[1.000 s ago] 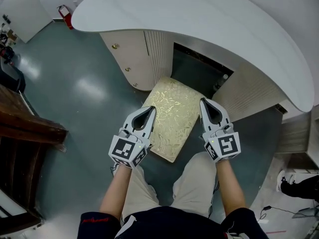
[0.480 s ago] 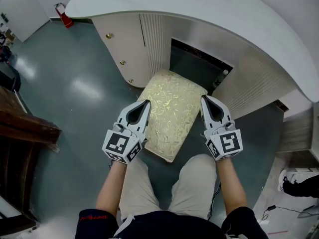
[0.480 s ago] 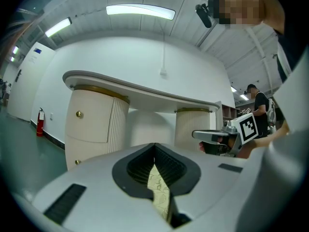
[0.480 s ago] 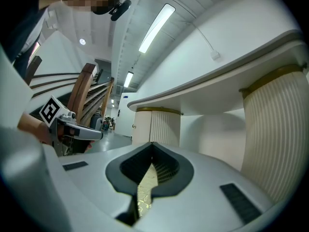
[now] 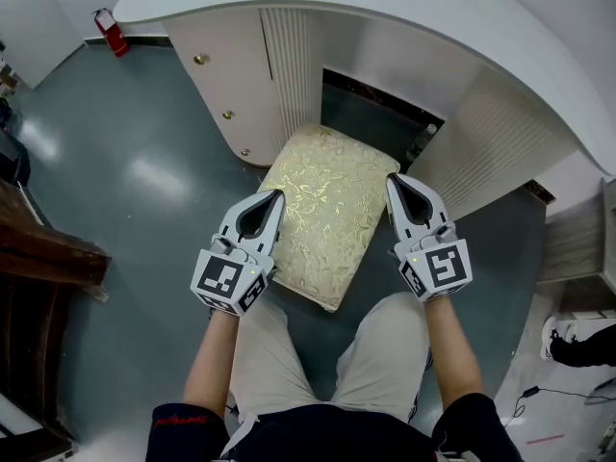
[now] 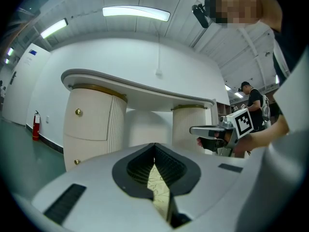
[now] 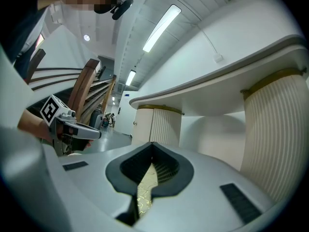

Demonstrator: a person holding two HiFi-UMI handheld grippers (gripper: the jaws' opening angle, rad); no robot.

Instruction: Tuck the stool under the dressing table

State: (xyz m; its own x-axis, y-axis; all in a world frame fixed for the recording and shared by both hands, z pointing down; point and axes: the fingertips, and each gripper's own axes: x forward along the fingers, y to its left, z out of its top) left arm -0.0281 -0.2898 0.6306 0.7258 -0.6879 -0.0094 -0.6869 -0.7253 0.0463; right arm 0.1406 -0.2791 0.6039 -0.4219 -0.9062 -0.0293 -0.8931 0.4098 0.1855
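The stool (image 5: 322,210) has a gold-patterned cushion and stands on the grey floor, its far end at the dark kneehole (image 5: 371,104) of the white dressing table (image 5: 404,8). My left gripper (image 5: 275,193) lies along the stool's left side, jaws shut, tips level with the cushion's edge. My right gripper (image 5: 393,178) lies along the right side, also shut. In the left gripper view a sliver of cushion (image 6: 157,182) shows under the left gripper (image 6: 154,146). The right gripper view shows the cushion (image 7: 145,192) below the right gripper (image 7: 152,145).
A cream cabinet with gold knobs (image 5: 221,75) flanks the kneehole on the left, a ribbed one (image 5: 491,142) on the right. Dark wooden furniture (image 5: 38,258) stands at the far left, a red fire extinguisher (image 5: 106,22) by the wall. A bystander's shoe (image 5: 577,345) is at right.
The stool and both grippers sit slightly nearer the kneehole. The left gripper has drifted a little left and back along the cushion's side. Both stay shut.
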